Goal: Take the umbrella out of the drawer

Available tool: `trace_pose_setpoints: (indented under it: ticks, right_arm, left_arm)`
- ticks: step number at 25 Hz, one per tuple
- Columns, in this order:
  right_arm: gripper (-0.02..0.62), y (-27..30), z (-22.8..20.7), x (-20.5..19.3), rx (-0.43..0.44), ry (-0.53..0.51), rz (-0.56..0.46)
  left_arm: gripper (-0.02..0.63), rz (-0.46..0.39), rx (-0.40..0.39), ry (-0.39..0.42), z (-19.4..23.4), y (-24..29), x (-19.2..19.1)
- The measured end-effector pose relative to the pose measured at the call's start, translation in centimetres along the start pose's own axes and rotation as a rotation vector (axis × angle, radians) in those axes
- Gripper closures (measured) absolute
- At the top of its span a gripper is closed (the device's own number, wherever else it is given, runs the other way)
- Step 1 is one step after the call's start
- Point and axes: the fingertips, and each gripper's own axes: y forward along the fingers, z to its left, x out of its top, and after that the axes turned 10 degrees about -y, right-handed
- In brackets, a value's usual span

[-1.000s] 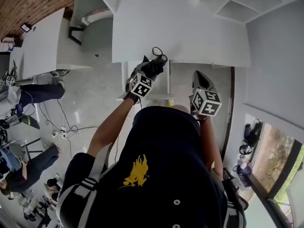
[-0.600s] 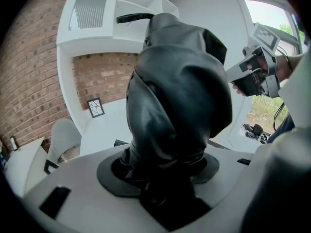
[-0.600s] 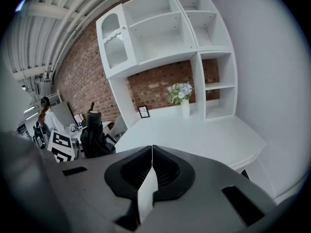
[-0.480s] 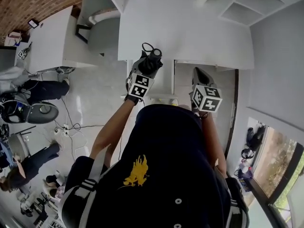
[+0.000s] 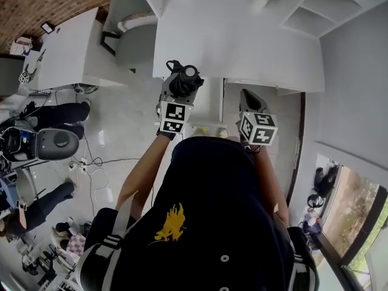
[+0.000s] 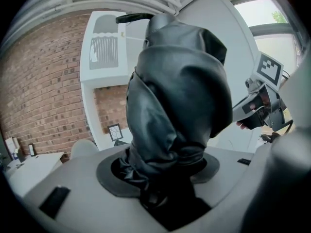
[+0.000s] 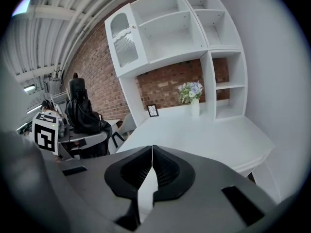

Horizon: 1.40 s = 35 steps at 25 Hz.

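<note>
A folded black umbrella in its shiny sleeve stands upright between the jaws of my left gripper, which is shut on its lower end. In the left gripper view the umbrella fills the middle, and its strap loop curls at the top. It hangs in the air in front of the white desk, above the open drawer. My right gripper is held beside it to the right, shut and empty. From the right gripper view the umbrella shows at the left.
White shelves rise behind the desk, with a vase of flowers and a small picture frame on the desktop. A chair and a second desk stand at the left. People and cables are on the floor at the left.
My left gripper has lifted the umbrella up out of the drawer and tilted it more upright. The right gripper has drifted slightly and stays shut.
</note>
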Motion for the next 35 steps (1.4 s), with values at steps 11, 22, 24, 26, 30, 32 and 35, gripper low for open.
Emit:
trace_pose_setpoints:
  ticks: [11, 22, 24, 26, 30, 32, 35]
  right_arm:
    - [0.568, -0.7, 0.5, 0.4, -0.012, -0.019, -0.016]
    - [0.568, -0.6, 1.4, 1.0, 0.003, -0.062, -0.026]
    - [0.568, -0.6, 1.4, 1.1, 0.0, -0.072, -0.028]
    - [0.568, -0.6, 1.6, 1.1, 0.005, -0.077, -0.029]
    - [0.568, -0.7, 2.2, 1.4, 0.021, -0.105, -0.031]
    - [0.568, -0.8, 2.0, 2.2, 0.015, -0.13, -0.039]
    - [0.568, -1.2, 1.1, 3.6, -0.009, -0.169, -0.061]
  left_arm:
    - [0.348, -0.098, 0.037, -0.008, 0.3, -2.8, 3.0]
    - [0.348, -0.191, 0.072, -0.037, 1.6, -5.2, 5.5]
    - [0.348, -0.208, 0.089, -0.051, 2.0, -5.7, 6.0]
    - [0.348, -0.221, 0.105, -0.062, 2.2, -6.1, 6.5]
    - [0.347, -0.231, 0.12, -0.078, 2.2, -6.5, 7.0]
    - [0.345, -0.219, 0.114, -0.086, 2.2, -6.6, 6.9]
    - [0.345, -0.203, 0.11, -0.105, 2.2, -6.7, 6.2]
